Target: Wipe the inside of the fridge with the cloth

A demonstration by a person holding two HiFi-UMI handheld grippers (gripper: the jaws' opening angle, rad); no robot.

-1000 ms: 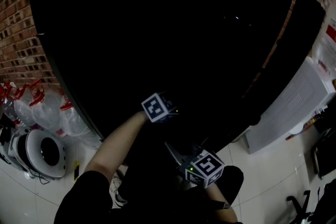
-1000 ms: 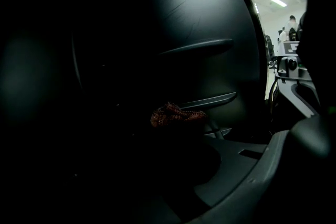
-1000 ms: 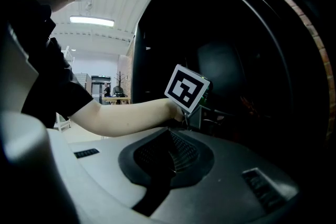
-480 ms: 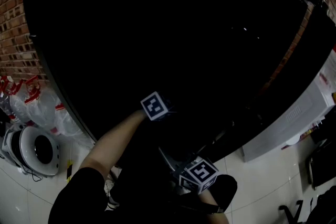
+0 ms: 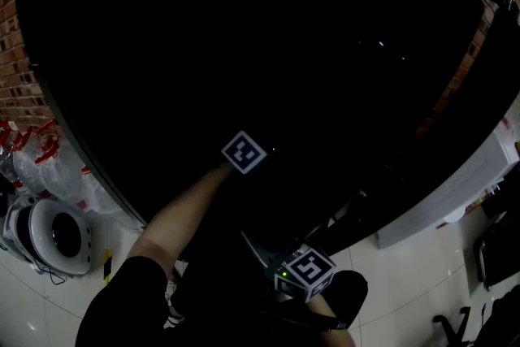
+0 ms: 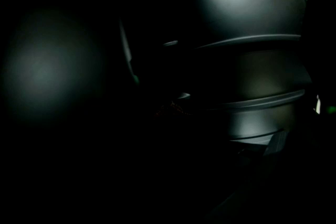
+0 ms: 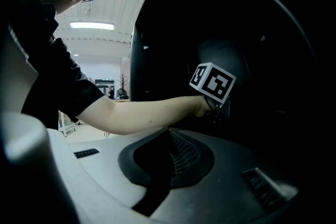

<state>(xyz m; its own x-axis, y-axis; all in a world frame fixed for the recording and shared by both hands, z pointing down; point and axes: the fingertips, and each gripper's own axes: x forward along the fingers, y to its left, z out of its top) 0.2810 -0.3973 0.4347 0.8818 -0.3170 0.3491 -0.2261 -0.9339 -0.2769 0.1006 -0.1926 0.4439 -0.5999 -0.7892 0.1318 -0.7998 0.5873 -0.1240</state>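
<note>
The fridge [image 5: 244, 36] fills most of the head view as a black cavity. The left gripper [image 5: 245, 152] is stretched into it on a bare forearm [image 5: 175, 215], with only its marker cube catching light. In the left gripper view a grey inner wall [image 6: 247, 2] with two raised ribs [image 6: 252, 39] shows on the right, and the rest is dark. The left jaws are lost in that dark, so I cannot tell how they stand or whether they hold anything. A faint reddish fleck [image 6: 174, 107] sits ahead of them; whether it is the cloth I cannot tell.

The right gripper [image 7: 170, 139] hangs back outside the fridge, low by the person's body, its jaws pressed together with nothing between them. It looks across at the left cube.

Brick wall [image 5: 16, 85], clear bags [image 5: 57, 171] and a white appliance [image 5: 53, 236] sit at the left on the tiled floor [image 5: 406, 288].
</note>
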